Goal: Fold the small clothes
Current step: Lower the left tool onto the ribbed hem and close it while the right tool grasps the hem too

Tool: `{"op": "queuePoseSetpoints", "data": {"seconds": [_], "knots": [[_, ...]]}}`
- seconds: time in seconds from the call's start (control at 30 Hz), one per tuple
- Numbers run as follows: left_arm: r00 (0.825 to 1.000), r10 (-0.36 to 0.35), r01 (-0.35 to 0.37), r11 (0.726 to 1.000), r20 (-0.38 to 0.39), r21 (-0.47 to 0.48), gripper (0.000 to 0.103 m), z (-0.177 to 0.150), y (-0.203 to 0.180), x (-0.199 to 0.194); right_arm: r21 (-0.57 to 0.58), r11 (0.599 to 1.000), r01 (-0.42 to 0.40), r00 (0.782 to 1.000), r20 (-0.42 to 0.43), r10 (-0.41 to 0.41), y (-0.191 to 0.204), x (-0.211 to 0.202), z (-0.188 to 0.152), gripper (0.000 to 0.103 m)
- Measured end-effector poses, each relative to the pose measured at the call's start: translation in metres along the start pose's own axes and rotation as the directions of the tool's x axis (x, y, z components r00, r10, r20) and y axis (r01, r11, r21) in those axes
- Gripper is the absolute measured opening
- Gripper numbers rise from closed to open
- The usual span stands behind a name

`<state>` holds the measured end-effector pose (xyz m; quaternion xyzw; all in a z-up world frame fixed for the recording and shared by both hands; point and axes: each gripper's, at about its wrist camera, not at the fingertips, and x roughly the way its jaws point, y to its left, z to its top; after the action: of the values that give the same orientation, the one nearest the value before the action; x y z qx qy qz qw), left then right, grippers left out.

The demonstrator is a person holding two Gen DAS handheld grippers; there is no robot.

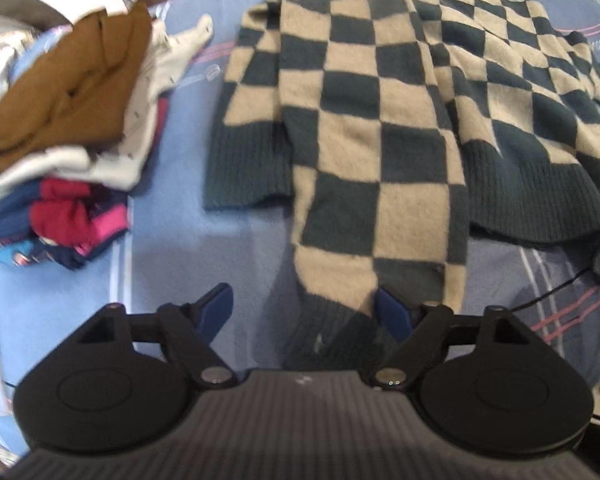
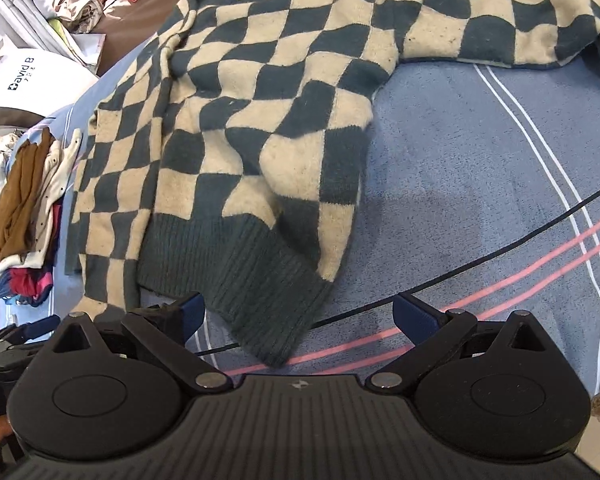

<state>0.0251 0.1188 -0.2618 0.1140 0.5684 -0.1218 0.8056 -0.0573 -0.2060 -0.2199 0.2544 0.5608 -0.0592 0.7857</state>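
A dark green and cream checkered sweater (image 1: 380, 92) lies spread on the blue blanket (image 1: 172, 216); it also shows in the right wrist view (image 2: 228, 120). One sleeve lies folded over the body, and its ribbed cuff (image 1: 332, 332) sits between the fingers of my open left gripper (image 1: 306, 308). My right gripper (image 2: 300, 316) is open over the sweater's ribbed hem corner (image 2: 268, 312). The other sleeve (image 2: 520, 24) stretches out to the far right. The left gripper shows at the lower left of the right wrist view (image 2: 20, 332).
A stack of folded clothes (image 1: 64, 128) with a brown garment on top sits at the left; it also shows in the right wrist view (image 2: 24, 208). A black cable (image 2: 500, 252) crosses the blanket. White bags and boxes (image 2: 28, 72) stand beyond the bed edge.
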Motion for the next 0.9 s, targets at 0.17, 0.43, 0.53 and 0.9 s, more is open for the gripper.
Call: {"op": "queuePoseSetpoints", "data": {"seconds": [0.17, 0.43, 0.53, 0.9], "knots": [[0.976, -0.217, 0.215, 0.969, -0.007, -0.121, 0.046, -0.008, 0.006, 0.017, -0.012, 1.0, 0.019, 1.0, 0.0, -0.019, -0.002, 0.003, -0.006, 0.103], [0.949, -0.267, 0.291, 0.947, 0.17, -0.139, 0.01, 0.053, 0.027, -0.018, 0.05, 0.999, 0.019, 1.0, 0.001, -0.02, -0.019, 0.017, -0.004, 0.103], [0.927, -0.154, 0.23, 0.953, 0.342, -0.195, 0.01, 0.103, 0.067, -0.05, 0.073, 0.997, 0.004, 1.0, 0.018, -0.005, -0.021, 0.019, -0.003, 0.103], [0.925, 0.184, -0.121, 0.972, 0.331, -0.203, 0.1, 0.174, 0.097, -0.045, 0.161, 0.985, -0.064, 0.997, 0.056, 0.055, -0.031, 0.032, 0.0, 0.103]]}}
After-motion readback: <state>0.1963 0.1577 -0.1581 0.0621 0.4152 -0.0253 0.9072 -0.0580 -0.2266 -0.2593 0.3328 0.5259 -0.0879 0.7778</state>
